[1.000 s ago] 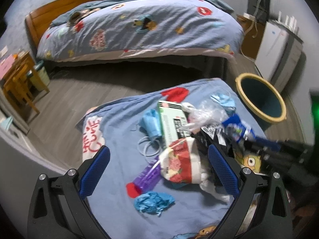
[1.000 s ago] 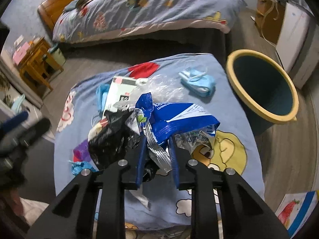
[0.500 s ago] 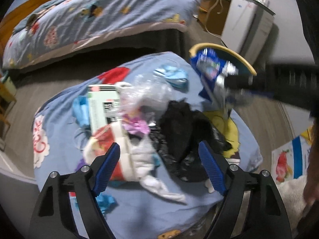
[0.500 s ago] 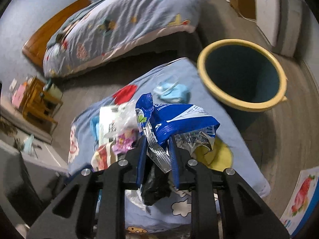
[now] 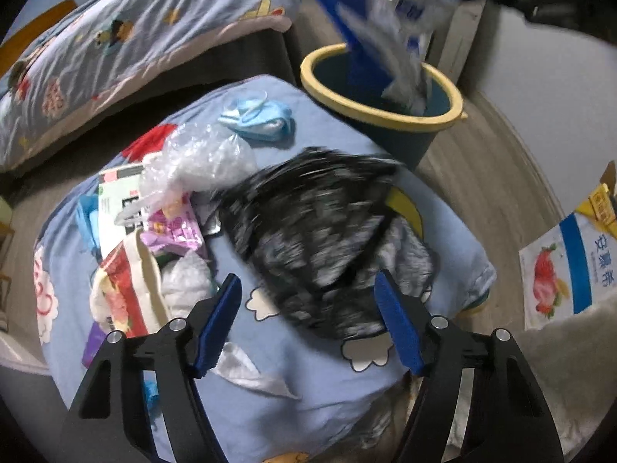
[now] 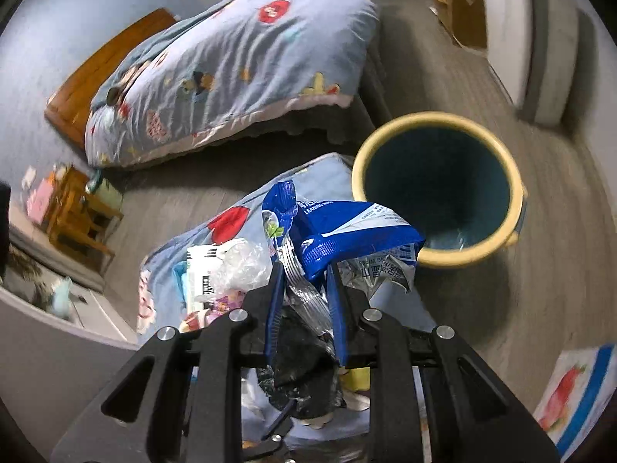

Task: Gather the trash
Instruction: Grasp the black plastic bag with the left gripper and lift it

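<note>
Now the wrapper goes over the bin.

Left view: the left tongs (image 5: pixel 308 324) hang released above the black bag (image 5: pixel 312 231) on the tabletop (image 5: pixel 293 366); far right, the blue wrapper (image 5: pixel 378 34) hangs over the bin (image 5: pixel 381 115). Right view: the right tongs (image 6: pixel 304 289) are clenched on the wrapper (image 6: pixel 339 231), whose tip just overlaps the bin's (image 6: pixel 435 262) near rim. Best, I judge, to carry it farther over the opening before letting go, so it cannot catch the rim.
</note>
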`<state>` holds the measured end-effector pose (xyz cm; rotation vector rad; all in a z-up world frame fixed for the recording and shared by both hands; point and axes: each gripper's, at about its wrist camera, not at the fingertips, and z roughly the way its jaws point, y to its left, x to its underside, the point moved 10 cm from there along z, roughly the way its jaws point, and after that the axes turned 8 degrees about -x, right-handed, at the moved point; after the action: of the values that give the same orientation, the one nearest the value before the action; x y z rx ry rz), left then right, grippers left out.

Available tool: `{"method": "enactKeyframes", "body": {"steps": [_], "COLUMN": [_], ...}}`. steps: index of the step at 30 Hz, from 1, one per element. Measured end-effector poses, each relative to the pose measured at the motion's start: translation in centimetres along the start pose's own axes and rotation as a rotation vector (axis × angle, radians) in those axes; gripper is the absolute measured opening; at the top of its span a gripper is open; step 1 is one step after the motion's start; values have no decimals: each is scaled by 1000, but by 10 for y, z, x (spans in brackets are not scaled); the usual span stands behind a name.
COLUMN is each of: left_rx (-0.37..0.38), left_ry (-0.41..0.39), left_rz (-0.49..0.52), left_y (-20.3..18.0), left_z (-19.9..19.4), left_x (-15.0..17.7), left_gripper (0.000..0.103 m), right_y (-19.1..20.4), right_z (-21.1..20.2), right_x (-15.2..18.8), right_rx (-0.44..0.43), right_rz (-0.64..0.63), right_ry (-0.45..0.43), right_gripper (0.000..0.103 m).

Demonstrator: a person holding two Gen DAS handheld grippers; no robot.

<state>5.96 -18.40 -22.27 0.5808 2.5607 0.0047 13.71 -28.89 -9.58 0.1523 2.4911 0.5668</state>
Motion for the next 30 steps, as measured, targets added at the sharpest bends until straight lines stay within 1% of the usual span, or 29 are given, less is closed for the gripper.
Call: {"method": "enactKeyframes", "body": {"steps": [2, 5, 6, 8, 10, 12, 13, 14, 15, 16, 17, 18, 20, 22, 27, 30], "left_rx": [47, 19, 16, 36, 39, 51, 59, 78, 98, 118, 129, 127, 106, 88, 49, 44], "left_ry": [2, -36, -34, -17, -2, 31, 53, 75, 91, 103, 96, 89, 61, 32, -44, -88], "left_rz": [-40, -5, -1, -13, -28, -72, -99, -118, -131, -146, -148, -135, -105, -102, -119, -138], "left_y": [-3, -5, -6, -10, -13, -13, -12, -13, -15, -16, -18, -19, -19, -15, 6, 19], "left_z": [-3, -5, -3, 7, 18, 33, 42, 49, 53, 56, 55, 53, 47, 40, 12, -6], "left_x": [-1, -9, -11, -16, -20, -22, -22, -21, -20, -20, -22, -24, -30, -37, -66, -88], "left_gripper": [70, 70, 70, 70, 70, 70, 60, 42, 34, 29, 19, 15, 10, 8, 8, 8], "right_y": [-3, -11, -14, -18, -22, -22, -23, -24, -25, -24, -25, -25, -26, -26, -31, -38], "right_z": [-2, 0, 1, -2, -5, -5, -5, -5, -5, -5, -6, -6, -8, -10, -17, -22], "right_x": [-6, -10, -12, -17, -21, -21, -21, -21, -21, -21, -22, -21, -23, -25, -31, -39], "right_rx": [5, -14, -26, -37, -41, -43, -43, -44, -45, -42, -41, -40, -36, -30, -26, -16], "right_rz": [-17, 14, 36, 51, 59, 59, 61, 62, 63, 61, 61, 59, 54, 49, 49, 55], "right_ry": [-15, -23, -25, -36, -51, -52, -51, -49, -49, -52, -56, -60, -69, -82, -111, -136], "right_gripper": [22, 22, 22, 22, 22, 22, 22, 22, 22, 22, 22, 22, 22, 22, 22, 22]}}
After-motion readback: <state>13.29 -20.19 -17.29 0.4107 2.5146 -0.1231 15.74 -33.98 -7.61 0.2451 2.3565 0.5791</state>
